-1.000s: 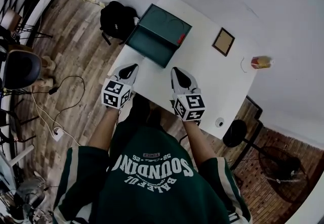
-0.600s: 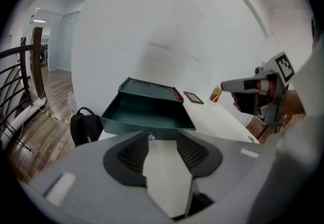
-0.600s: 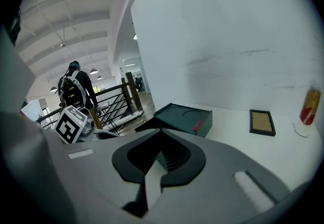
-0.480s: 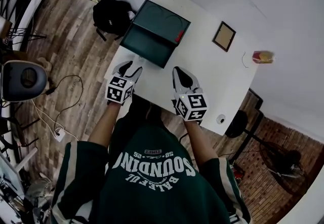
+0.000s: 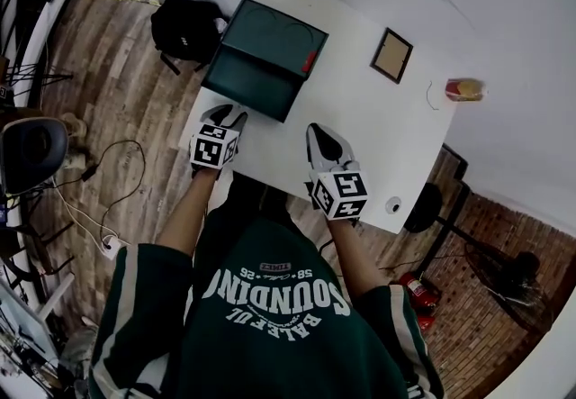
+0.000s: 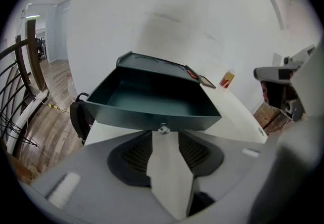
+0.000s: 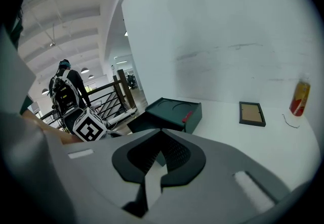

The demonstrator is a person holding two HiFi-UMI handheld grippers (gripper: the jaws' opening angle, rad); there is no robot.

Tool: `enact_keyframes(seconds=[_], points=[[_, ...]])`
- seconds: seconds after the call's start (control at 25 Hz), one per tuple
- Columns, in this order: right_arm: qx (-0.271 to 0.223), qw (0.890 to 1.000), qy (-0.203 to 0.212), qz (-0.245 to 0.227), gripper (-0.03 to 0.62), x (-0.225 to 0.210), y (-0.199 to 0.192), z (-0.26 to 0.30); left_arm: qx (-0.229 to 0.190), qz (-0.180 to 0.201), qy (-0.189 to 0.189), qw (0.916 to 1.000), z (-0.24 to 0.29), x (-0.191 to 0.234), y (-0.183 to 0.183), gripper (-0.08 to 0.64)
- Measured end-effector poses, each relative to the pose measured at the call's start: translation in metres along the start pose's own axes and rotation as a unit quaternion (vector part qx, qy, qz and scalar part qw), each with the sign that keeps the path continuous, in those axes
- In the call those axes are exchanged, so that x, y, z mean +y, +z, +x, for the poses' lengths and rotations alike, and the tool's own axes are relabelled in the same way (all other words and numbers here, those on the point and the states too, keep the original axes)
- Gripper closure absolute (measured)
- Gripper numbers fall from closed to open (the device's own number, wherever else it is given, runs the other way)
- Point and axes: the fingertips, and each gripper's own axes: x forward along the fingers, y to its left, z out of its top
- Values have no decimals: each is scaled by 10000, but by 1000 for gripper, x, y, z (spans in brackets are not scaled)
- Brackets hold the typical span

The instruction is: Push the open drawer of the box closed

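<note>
The teal drawer (image 5: 245,86), long axis crosswise, gapes toward the left gripper (image 5: 227,112), now lower and nearer, its empty jaws just sprung apart before the knob (image 6: 163,129); the right gripper's (image 5: 317,130) fingers are together.

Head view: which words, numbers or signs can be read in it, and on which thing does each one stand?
"SOUNDING": large white letters on the green shirt, upside down in this view.
"BALEFUL", probably: smaller line on the same shirt, not sharp.
Small numbers by them: too blurred to read.
Can: label too small to read.
Marker cubes: square patterns only, no words.
</note>
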Motion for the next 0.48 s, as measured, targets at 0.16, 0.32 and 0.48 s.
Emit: enact_keyframes(seconds=[0.16,0.32,0.48], points=[[39,9999,-111,90,591,-7,-5,-2,134,19,-44,9999,10,3,-2,353],[33,9996,-238,171,591,-16,-6,-6,243,34,-51,9997,14,5,-5,373],[27,9991,-337,253,591,-24,-8,-8,253,88,-107,9996,16,5,-3,402]])
